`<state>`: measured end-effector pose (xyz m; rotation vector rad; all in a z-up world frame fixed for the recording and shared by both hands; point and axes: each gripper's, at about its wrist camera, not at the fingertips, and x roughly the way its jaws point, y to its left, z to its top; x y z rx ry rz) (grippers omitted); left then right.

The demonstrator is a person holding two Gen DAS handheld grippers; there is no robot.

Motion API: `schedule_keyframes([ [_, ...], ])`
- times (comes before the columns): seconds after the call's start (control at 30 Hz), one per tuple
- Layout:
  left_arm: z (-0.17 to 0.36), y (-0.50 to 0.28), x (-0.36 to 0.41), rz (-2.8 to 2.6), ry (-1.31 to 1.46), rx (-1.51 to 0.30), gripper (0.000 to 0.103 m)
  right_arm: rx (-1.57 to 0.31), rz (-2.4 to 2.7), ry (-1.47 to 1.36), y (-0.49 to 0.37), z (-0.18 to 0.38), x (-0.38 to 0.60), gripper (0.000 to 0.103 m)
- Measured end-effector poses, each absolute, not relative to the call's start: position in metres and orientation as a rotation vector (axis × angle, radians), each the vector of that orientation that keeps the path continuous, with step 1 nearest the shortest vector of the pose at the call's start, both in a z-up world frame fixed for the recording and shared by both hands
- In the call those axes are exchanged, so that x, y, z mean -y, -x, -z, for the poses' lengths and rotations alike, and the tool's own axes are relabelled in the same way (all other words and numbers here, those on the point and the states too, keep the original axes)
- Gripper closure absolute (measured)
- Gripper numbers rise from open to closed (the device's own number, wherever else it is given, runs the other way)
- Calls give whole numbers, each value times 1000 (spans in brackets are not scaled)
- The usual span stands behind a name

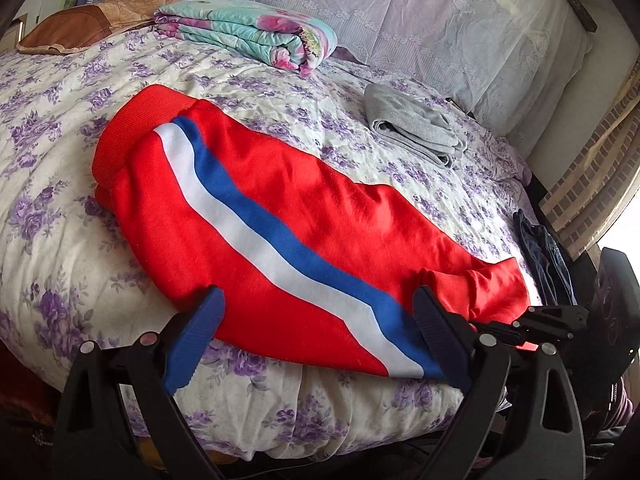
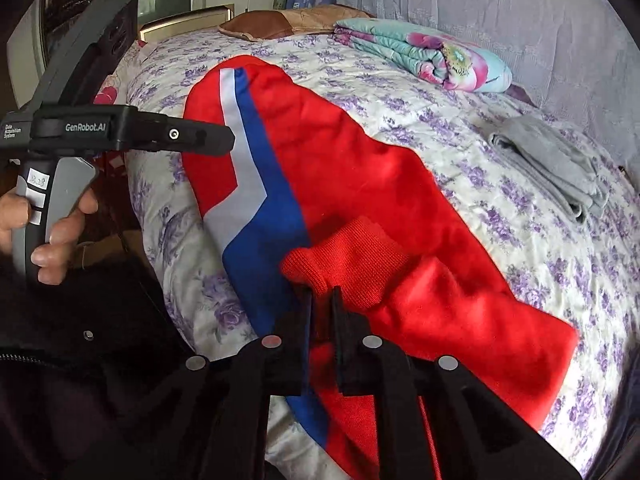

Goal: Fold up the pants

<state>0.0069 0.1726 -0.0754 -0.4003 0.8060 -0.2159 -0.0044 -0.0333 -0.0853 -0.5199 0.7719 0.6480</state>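
Observation:
Red pants point(image 1: 280, 220) with a white and blue side stripe lie folded lengthwise across the floral bed, waistband at the far left. They also show in the right wrist view point(image 2: 360, 184). My left gripper point(image 1: 316, 320) is open, its blue fingers point(image 1: 200, 332) spread over the near edge of the pants, holding nothing. My right gripper point(image 2: 322, 300) is shut on the red ribbed leg cuff point(image 2: 348, 256) and holds it over the pant leg. The right gripper also shows in the left wrist view point(image 1: 532, 324) at the cuff end.
A folded floral quilt point(image 1: 248, 36) and a brown pillow point(image 1: 92, 20) lie at the far side. Folded grey clothes point(image 1: 416, 124) lie to the right. Dark jeans point(image 1: 544, 256) hang at the bed's right edge. A lace-covered headboard point(image 1: 400, 8) stands behind.

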Motion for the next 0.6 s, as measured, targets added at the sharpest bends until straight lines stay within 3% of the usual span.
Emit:
schedule_keyframes([
  [0.17, 75, -8, -172, 215, 408, -808, 11, -756, -631, 585, 12, 86, 32, 59],
  [0.2, 75, -8, -173, 215, 409, -808, 11, -750, -619, 602, 12, 88, 31, 58],
  [0.33, 74, -9, -172, 218, 418, -809, 11, -771, -550, 636, -1, 104, 24, 60],
  [0.4, 74, -9, -172, 219, 418, -809, 11, -741, -524, 645, -3, 106, 23, 73],
  [0.43, 74, -8, -172, 218, 418, -809, 11, -743, -523, 612, -6, 101, 25, 87],
  [0.6, 72, -6, -175, 226, 421, -801, 11, -641, -392, 478, -15, 51, 68, 90],
])
